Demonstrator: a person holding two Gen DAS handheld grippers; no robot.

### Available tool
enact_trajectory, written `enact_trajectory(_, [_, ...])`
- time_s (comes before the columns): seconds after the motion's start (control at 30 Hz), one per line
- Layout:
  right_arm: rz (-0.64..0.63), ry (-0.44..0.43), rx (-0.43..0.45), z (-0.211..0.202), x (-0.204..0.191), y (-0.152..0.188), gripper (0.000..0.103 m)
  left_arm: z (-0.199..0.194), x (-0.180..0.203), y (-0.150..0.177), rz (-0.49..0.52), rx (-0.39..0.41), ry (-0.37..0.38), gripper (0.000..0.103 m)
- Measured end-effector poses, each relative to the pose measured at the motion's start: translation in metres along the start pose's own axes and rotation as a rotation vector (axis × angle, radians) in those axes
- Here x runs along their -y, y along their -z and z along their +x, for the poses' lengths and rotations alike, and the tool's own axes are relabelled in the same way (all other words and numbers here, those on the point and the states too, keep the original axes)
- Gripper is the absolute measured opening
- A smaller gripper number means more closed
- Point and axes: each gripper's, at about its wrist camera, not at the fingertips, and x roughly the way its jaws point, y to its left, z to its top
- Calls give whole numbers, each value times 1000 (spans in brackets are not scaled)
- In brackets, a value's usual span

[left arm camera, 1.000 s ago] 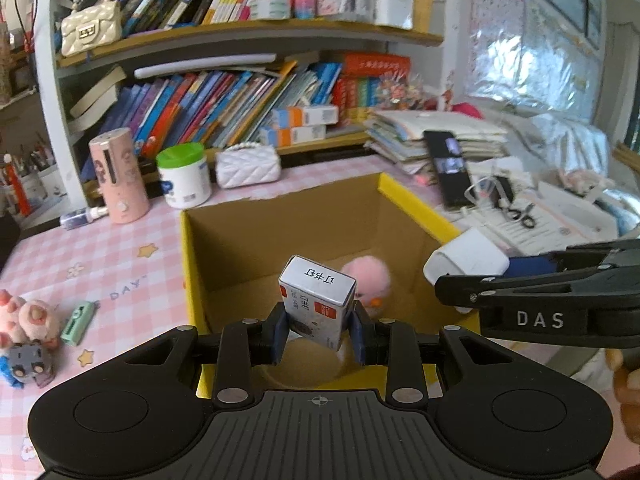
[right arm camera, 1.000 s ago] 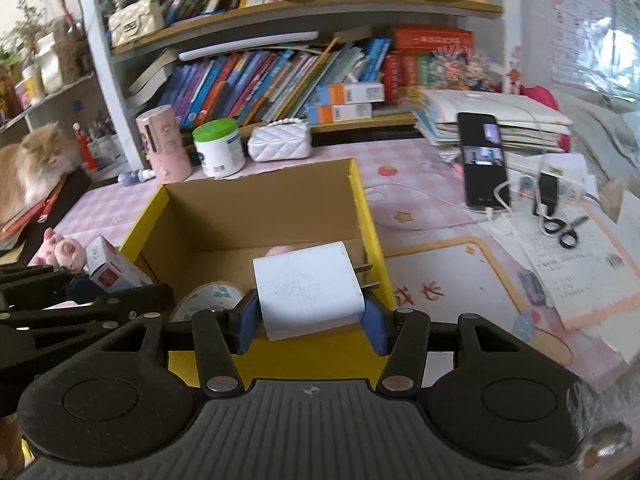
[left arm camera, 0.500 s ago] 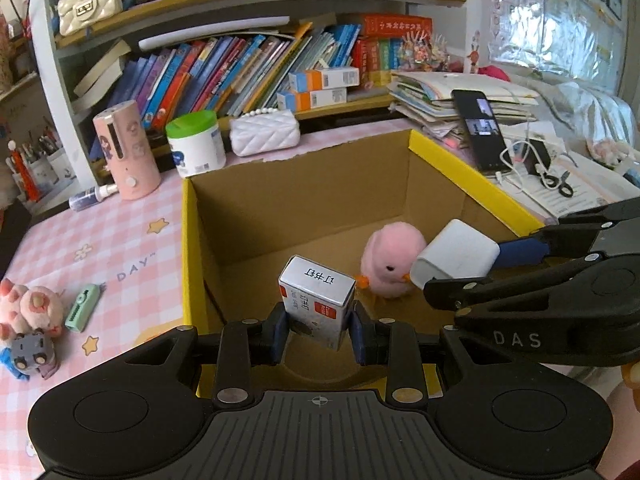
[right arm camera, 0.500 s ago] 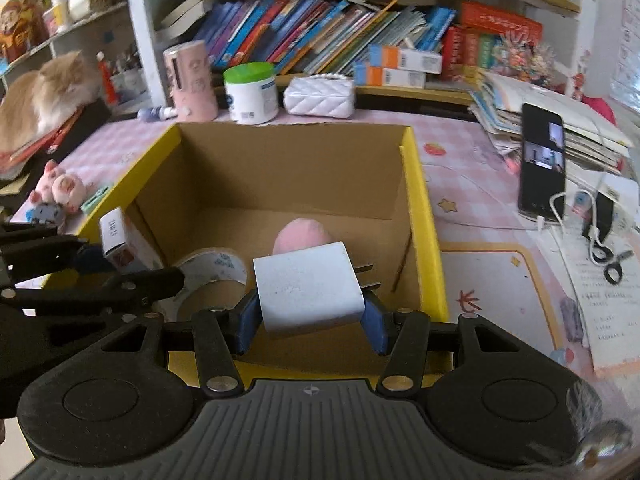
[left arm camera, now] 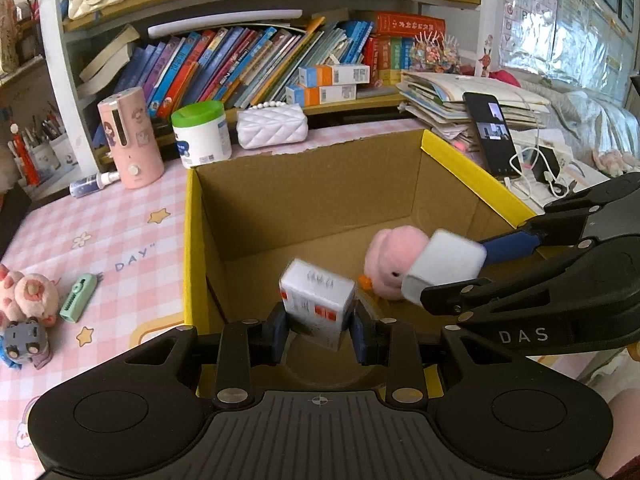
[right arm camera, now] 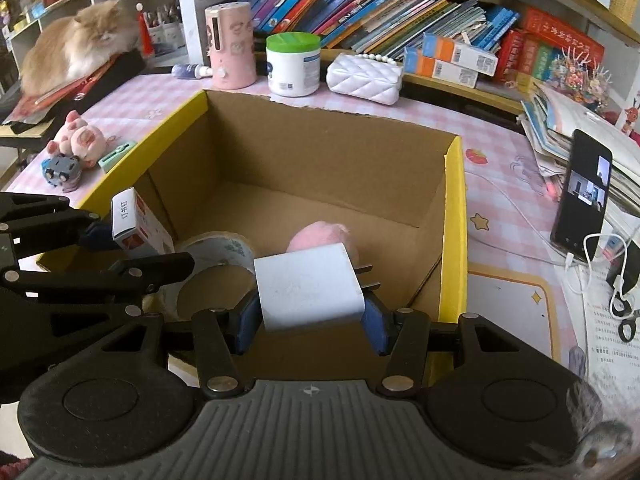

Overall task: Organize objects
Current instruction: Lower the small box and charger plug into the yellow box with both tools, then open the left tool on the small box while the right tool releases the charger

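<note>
both grippers hang over the open yellow-rimmed cardboard box point(left arm camera: 476, 168) on the pink checked desk point(left arm camera: 100, 240). the left gripper point(left arm camera: 318, 330) has its pads close against a small white box with red patches point(left arm camera: 316, 304), tilted and blurred in its own view; from the right side its top reads "订书钉", and it sits above the box's left inner wall. the right gripper point(right arm camera: 310, 316) is clenched on a white plug adapter point(right arm camera: 308, 284), its two metal prongs pointing right, held over the box floor just in front of a pink plush toy point(right arm camera: 320, 234). a roll of clear tape point(right arm camera: 216, 248) lies on the box floor beside the toy. the right gripper's body carries the letters "das". the desk cloth shows "day" point(left arm camera: 134, 258) near a mint green clip point(left arm camera: 78, 298). a phone point(right arm camera: 582, 200) leans on a stack of books, screen lit
</note>
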Motion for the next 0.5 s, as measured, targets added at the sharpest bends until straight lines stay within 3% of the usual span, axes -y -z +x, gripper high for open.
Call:
enact_trajectory(0.07, [-3, -3, 3, 0, 0, 1, 50, -1, 0, 1, -6, -1, -8, 34])
enact_trajectory(0.13, [2, -2, 11, -1, -1, 2, 51, -4, 0, 2, -9, 4, -22, 45])
enact_trajectory(0.27, [60, 24, 33, -9, -3, 5, 51, -21, -2, 4, -20, 54, -21, 51])
enact_trajectory(0.5, [115, 84, 153, -48, -15, 12, 53, -55, -9, 9, -80, 141, -23, 70])
